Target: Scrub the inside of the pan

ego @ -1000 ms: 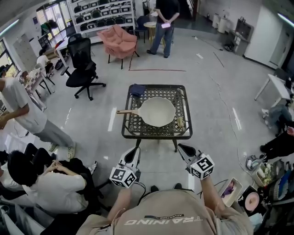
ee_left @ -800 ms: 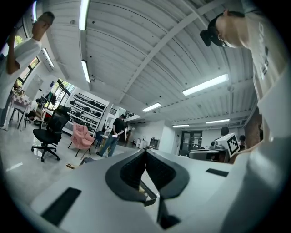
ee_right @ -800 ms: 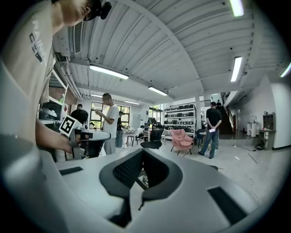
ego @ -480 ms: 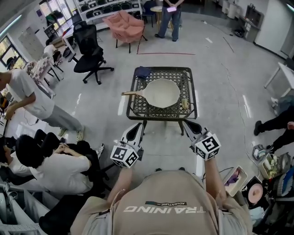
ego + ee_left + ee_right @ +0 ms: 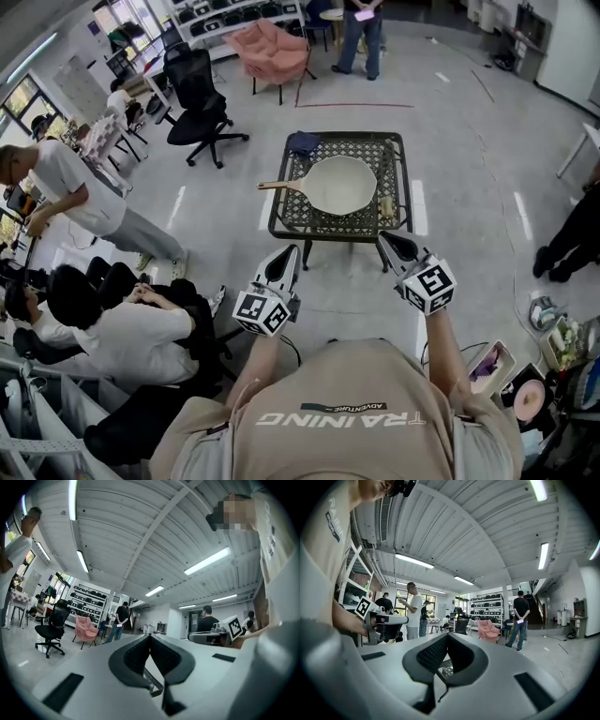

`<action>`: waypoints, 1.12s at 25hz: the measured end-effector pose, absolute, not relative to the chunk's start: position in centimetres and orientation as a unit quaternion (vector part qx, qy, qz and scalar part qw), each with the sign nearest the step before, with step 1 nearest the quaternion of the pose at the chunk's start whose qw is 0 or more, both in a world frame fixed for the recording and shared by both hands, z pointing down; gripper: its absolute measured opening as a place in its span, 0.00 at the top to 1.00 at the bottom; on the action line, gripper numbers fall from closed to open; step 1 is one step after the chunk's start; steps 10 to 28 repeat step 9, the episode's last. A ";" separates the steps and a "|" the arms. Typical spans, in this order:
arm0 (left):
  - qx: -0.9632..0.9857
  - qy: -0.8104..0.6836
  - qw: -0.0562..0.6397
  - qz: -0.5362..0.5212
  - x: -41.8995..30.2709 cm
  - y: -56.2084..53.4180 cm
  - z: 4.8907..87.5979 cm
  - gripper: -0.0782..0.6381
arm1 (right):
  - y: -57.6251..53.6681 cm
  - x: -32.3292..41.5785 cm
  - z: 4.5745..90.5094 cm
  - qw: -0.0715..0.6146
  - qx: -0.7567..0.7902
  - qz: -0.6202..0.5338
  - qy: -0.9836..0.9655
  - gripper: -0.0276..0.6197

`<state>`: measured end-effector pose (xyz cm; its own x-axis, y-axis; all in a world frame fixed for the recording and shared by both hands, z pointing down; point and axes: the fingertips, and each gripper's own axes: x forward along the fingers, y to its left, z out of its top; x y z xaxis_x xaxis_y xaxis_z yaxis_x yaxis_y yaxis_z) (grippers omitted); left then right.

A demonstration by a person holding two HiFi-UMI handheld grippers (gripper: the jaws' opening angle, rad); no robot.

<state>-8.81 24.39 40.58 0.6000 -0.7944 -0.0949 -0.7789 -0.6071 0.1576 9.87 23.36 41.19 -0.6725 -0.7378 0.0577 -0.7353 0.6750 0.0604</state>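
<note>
A white pan [image 5: 344,183] with a wooden handle [image 5: 277,185] pointing left lies on a small black lattice table [image 5: 397,178]. A yellowish scrubber [image 5: 382,206] rests on the table by the pan's right rim, and a dark blue cloth [image 5: 302,142] lies at the far left corner. My left gripper [image 5: 290,253] and right gripper [image 5: 385,238] hover short of the table's near edge, well apart from the pan. Both are shut and empty, and both point out across the room, as the left gripper [image 5: 150,637] and the right gripper [image 5: 447,636] show in their own views.
People sit on the floor at my left [image 5: 122,328], and another person [image 5: 75,192] bends over farther left. A black office chair [image 5: 208,98] and a pink armchair [image 5: 277,52] stand beyond the table. A person [image 5: 361,33] stands at the back. Small items [image 5: 525,384] lie on the floor at my right.
The table and pan now look smaller and farther up in the head view. Both grippers have risen slightly and stay shut and empty.
</note>
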 end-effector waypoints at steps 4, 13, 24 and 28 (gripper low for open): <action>0.890 -0.447 0.051 -0.071 -9.2 24.9 41.3 0.87 | 23.2 8.7 41.8 0.044 0.382 -0.022 -0.923 0.93; 0.887 -0.453 0.057 -0.066 -9.7 25.0 42.1 0.87 | 23.0 7.8 42.5 0.046 0.368 -0.018 -0.929 0.93; 0.887 -0.453 0.057 -0.066 -9.7 25.0 42.1 0.87 | 23.0 7.8 42.5 0.046 0.368 -0.018 -0.929 0.93; 0.887 -0.453 0.057 -0.066 -9.7 25.0 42.1 0.87 | 23.0 7.8 42.5 0.046 0.368 -0.018 -0.929 0.93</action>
